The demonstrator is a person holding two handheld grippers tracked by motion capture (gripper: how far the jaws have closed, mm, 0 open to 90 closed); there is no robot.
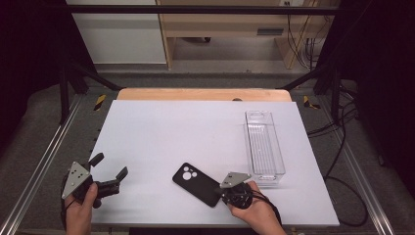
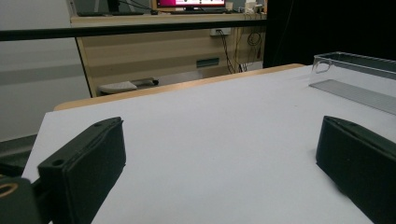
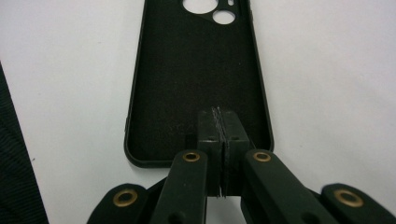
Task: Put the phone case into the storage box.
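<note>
Case: a black phone case (image 1: pixel 196 184), flat on the white worktop (image 1: pixel 195 132) with its inside facing up; round camera cut-outs sit at its far-left end, and a raised rim runs round it.
Case place: near the worktop's front edge, a little right of the middle, lying slantwise with the camera end farther from the person.
Case in the right gripper view: the case (image 3: pixel 196 79) runs away from the camera, cut-outs at the top, its near short edge just ahead of the finger bases; small side slots show on its left rim.
Right gripper (image 1: pixel 226 192): held in the person's right hand (image 1: pixel 254 208) at the front edge, at the near-right end of the case.
Right fingers (image 3: pixel 209 128): pressed together with no gap between the pads, their tips over the near end of the case's inner face; whether they touch it or grip anything I cannot tell.
Left gripper (image 1: pixel 109 165): held in the left hand (image 1: pixel 80 208) at the front-left corner, well apart from the case.
Left fingers (image 2: pixel 86 161): spread wide, bare worktop between them.
Bin: a clear, long plastic bin (image 1: pixel 264 147) stands along the right edge, its near end just beside the right gripper.
Left gripper view adds: the bin's (image 2: pixel 359 74) clear wall and ribbed floor at the right, and a wooden desk (image 2: pixel 163 51) with a lit monitor (image 2: pixel 191 3) beyond the far edge.
</note>
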